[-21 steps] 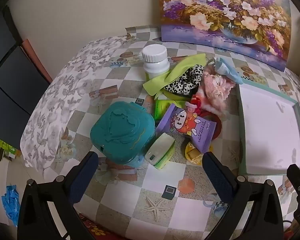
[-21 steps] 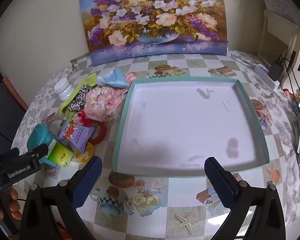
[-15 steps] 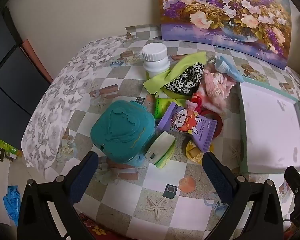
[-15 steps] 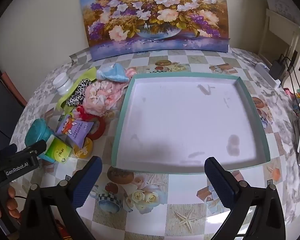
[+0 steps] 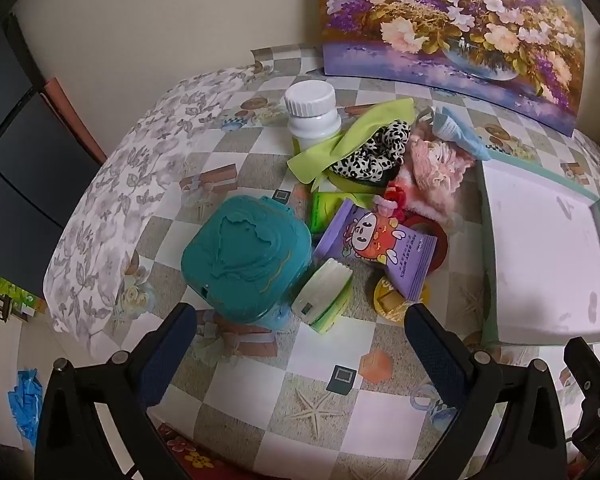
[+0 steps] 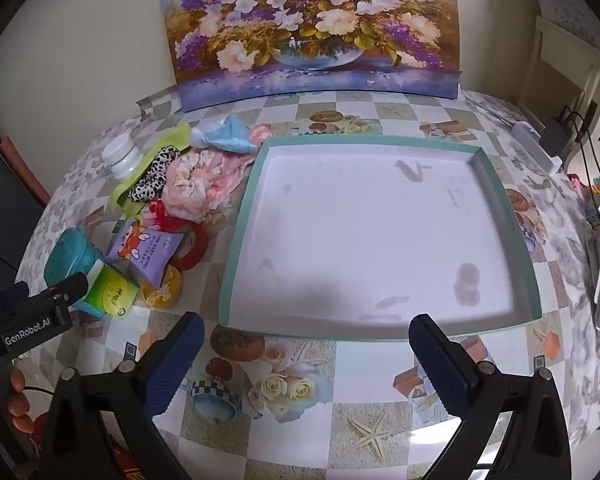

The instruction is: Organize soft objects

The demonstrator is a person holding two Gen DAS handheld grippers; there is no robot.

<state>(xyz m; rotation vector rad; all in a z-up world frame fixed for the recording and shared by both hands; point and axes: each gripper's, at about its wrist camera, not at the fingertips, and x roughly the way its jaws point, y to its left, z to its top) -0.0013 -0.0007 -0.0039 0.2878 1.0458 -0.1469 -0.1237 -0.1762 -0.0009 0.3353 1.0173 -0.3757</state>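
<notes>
Soft things heaped left of the tray, both my grippers wide and empty

The pink fluffy cloth (image 5: 436,168), leopard scrunchie (image 5: 374,152), green cloth (image 5: 352,132) and blue cloth (image 5: 460,136) lie bunched together beside the teal-rimmed tray (image 6: 240,232), with a purple snack packet (image 5: 376,248), teal box (image 5: 246,256) and white bottle (image 5: 312,114) close by; my left gripper (image 5: 300,344) and right gripper (image 6: 306,344) hover over the tablecloth (image 6: 340,380), jaws spread, holding nothing

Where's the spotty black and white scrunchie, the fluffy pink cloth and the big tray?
spotty scrunchie (image 5: 374,156), left wrist view, on its gathered middle.
fluffy pink cloth (image 5: 436,168), left wrist view, on its ruffled centre.
big tray (image 6: 500,184), right wrist view, on its teal right wall.
</notes>
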